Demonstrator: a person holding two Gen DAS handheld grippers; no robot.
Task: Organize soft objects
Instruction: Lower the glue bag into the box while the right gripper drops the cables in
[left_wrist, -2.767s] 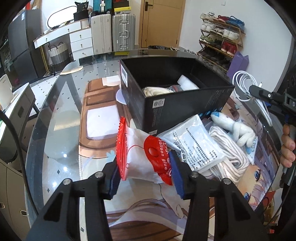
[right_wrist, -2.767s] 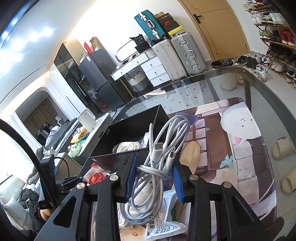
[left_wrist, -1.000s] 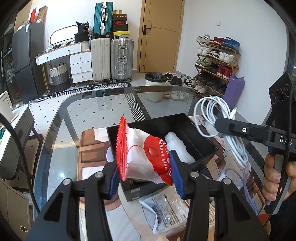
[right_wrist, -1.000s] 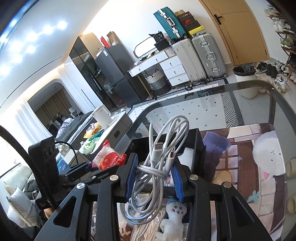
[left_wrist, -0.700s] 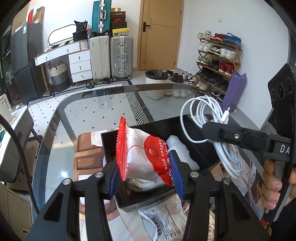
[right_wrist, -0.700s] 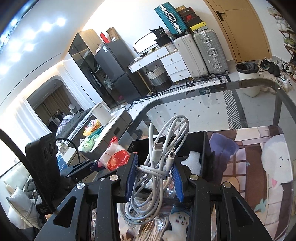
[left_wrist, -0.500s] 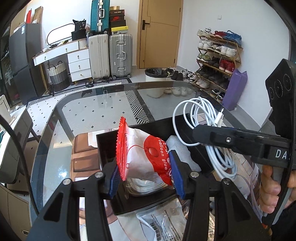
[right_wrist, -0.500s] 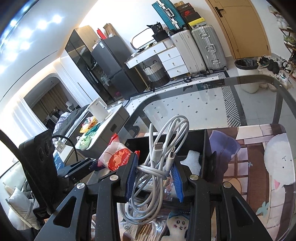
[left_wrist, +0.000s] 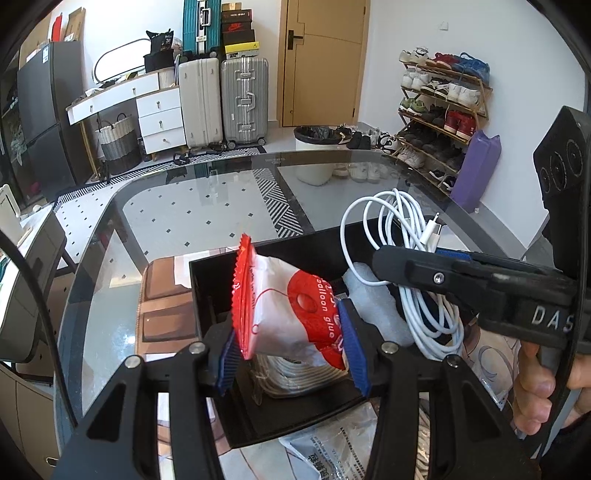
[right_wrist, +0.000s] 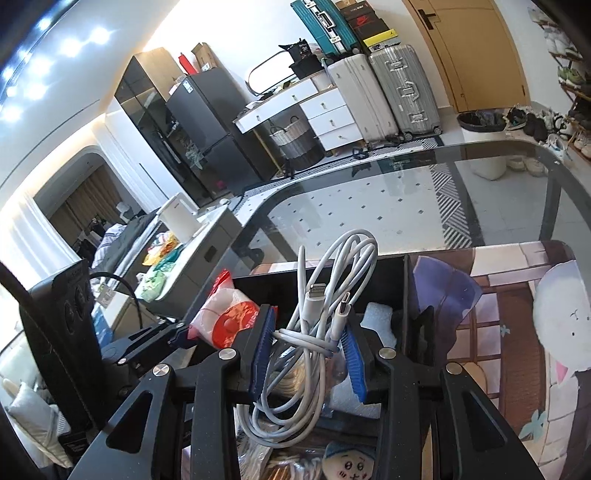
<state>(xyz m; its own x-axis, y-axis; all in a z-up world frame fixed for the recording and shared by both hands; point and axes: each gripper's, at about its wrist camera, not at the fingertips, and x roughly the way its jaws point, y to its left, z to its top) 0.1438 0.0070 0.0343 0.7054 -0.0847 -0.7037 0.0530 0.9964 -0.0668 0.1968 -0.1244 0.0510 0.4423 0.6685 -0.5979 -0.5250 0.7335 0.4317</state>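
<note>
The left claw (left_wrist: 291, 350) has a red-and-white crinkled plastic packet (left_wrist: 284, 310) between its blue ribbed pads over the open black rectangular box (left_wrist: 258, 417); its jaws have just been opening, yet the packet's two ends are against both pads. The right claw (right_wrist: 308, 352) is clamped narrowly on a coiled white charging cable (right_wrist: 314, 321), hanging above the same box. In the box lie a white foam piece (right_wrist: 378, 317) and a coil of pale rope (left_wrist: 295, 376). The box stands on the glass-topped surface (left_wrist: 207, 214), on a printed cartoon mat (right_wrist: 517, 295).
</note>
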